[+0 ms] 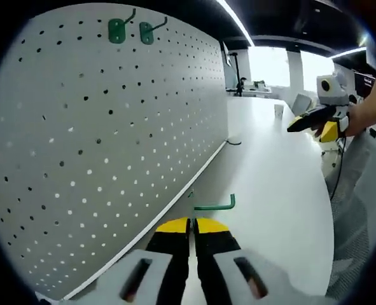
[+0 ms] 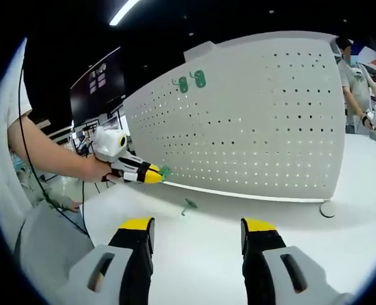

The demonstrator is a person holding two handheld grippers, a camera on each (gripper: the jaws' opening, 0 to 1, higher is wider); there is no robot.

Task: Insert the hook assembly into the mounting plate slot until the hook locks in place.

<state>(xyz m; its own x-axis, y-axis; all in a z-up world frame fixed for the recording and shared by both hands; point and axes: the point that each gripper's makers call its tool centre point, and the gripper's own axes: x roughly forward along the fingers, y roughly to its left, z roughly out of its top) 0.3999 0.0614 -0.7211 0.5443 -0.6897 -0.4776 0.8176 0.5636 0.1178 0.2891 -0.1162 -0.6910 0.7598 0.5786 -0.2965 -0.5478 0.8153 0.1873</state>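
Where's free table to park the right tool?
Bare table ahead of the right tool, between it and the pegboard. Crowded spots: the loose green hook near the board's base, and the left tool holding a hook there.

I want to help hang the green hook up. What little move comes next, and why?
Probably lift the left gripper toward the pegboard. Its jaws are shut on the green hook, which is low near the table, while two hooks already hang high up.
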